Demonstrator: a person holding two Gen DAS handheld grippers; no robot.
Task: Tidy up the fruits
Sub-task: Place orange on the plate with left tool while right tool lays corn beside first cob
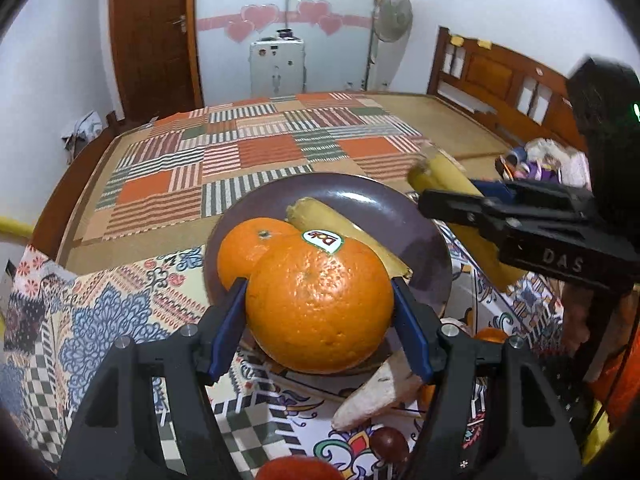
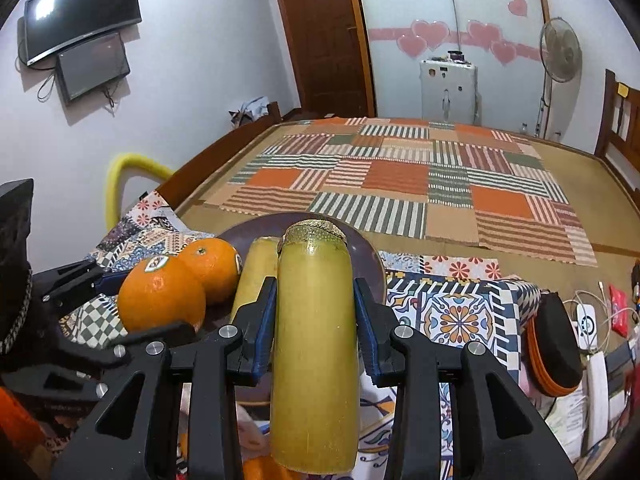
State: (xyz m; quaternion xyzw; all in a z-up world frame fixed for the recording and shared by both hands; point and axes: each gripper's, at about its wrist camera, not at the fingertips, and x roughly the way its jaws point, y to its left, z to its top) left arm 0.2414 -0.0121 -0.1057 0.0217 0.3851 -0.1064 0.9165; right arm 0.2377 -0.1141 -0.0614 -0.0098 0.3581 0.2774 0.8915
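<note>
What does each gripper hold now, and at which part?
The left gripper holds the stickered orange by its two sides. The right gripper holds a yellow-green sugarcane piece around the upper middle of its length.

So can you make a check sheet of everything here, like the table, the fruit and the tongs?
Surface: patterned cloth over the table.
Job's things: purple plate holds one orange and a yellow stalk; a second orange and second stalk are gripped.
Clutter: pale root, dark grape, red fruit near the plate.
Grippers: left tongs shut on the second orange; right tongs shut on the second stalk.
Cables: white cord at the right.
Surroundings: bed, fan, two screens, door.
</note>
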